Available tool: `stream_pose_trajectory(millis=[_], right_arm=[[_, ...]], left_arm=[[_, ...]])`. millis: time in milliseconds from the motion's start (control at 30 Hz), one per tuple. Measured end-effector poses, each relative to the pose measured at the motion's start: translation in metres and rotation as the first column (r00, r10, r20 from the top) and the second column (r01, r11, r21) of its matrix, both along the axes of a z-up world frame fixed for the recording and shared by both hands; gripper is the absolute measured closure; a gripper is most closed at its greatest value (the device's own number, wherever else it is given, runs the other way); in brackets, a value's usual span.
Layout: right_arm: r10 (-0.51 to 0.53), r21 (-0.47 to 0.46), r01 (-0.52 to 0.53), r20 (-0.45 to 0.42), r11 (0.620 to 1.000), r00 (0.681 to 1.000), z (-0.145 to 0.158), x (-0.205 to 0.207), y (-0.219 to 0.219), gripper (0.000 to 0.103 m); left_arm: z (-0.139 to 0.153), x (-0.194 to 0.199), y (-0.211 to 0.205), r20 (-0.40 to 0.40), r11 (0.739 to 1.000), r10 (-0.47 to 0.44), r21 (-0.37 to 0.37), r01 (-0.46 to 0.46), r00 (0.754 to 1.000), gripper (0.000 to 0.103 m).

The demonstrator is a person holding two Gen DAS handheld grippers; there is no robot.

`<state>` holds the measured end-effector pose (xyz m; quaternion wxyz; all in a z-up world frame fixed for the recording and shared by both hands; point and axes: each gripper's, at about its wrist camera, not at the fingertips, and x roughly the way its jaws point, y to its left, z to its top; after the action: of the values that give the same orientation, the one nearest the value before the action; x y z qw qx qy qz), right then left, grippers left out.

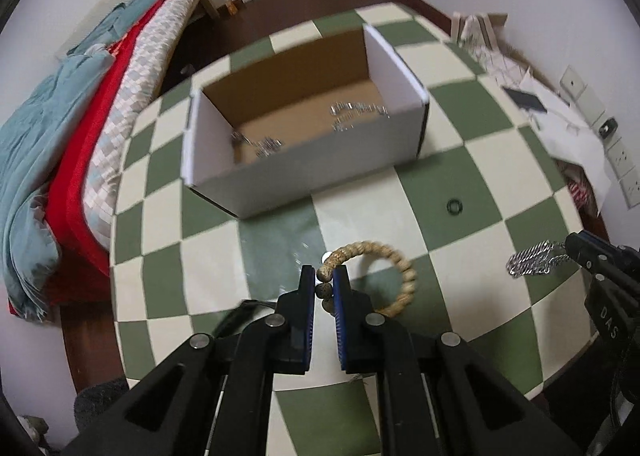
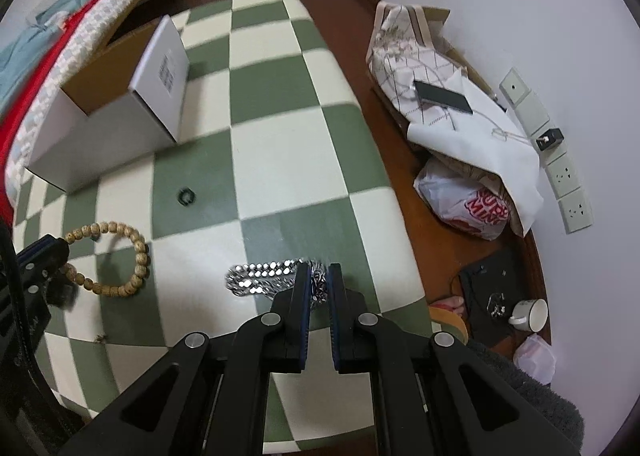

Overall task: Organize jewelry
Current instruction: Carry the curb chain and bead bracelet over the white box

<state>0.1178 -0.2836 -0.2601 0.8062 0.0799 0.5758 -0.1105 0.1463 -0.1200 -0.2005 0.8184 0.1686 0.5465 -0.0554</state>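
Grippers, two of them, both busy at the near edge of the checked table [image 1: 452,124]. Left gripper [image 1: 323,280] is clamped on one bead bracelet [image 1: 404,268]: its blue pads pinch the beads at the loop's left side, and the rest of the ring hangs out to the right, above the cloth near the front edge. Right gripper [image 2: 319,280] is clenched on one silver chain [image 2: 260,276]; the links bunch between the fingers and a doubled length trails off to the left, over the table close to the near right corner. From the left wrist view that same chain [image 1: 532,258] dangles from the right gripper [image 1: 570,250] at the table's right side.

Further in, one small dark ring [image 1: 454,206] lies alone on a green square, about mid-table, well apart from both bracelets.

Beyond it, toward the far left part of the table, sits one open white box [image 1: 304,172] with a brown inside. On its floor lie two separate clusters of silvery jewelry: one [image 1: 264,146] near the front left corner, one [image 1: 356,114] toward the right wall. Motion blur hides what the pieces are.
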Motion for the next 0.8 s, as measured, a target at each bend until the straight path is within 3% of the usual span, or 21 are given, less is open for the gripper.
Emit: stream_pose_trajectory(millis=[400, 800], right_arm=[[0.065, -0.003, -0.066, 0.134, 0.998, 0.989, 0.075, 0.004, 0.024, 0.095], [0.198, -0.077, -0.184, 0.246, 0.98, 0.949, 0.142, 0.049, 0.082, 0.095]], left_arm=[[0.061, 0.012, 0.032, 0.118, 0.996, 0.066, -0.06, -0.059, 0.991, 0.097], [0.109, 0.035, 0.056, 0.201, 0.986, 0.137, -0.119, -0.115, 0.97, 0.097]])
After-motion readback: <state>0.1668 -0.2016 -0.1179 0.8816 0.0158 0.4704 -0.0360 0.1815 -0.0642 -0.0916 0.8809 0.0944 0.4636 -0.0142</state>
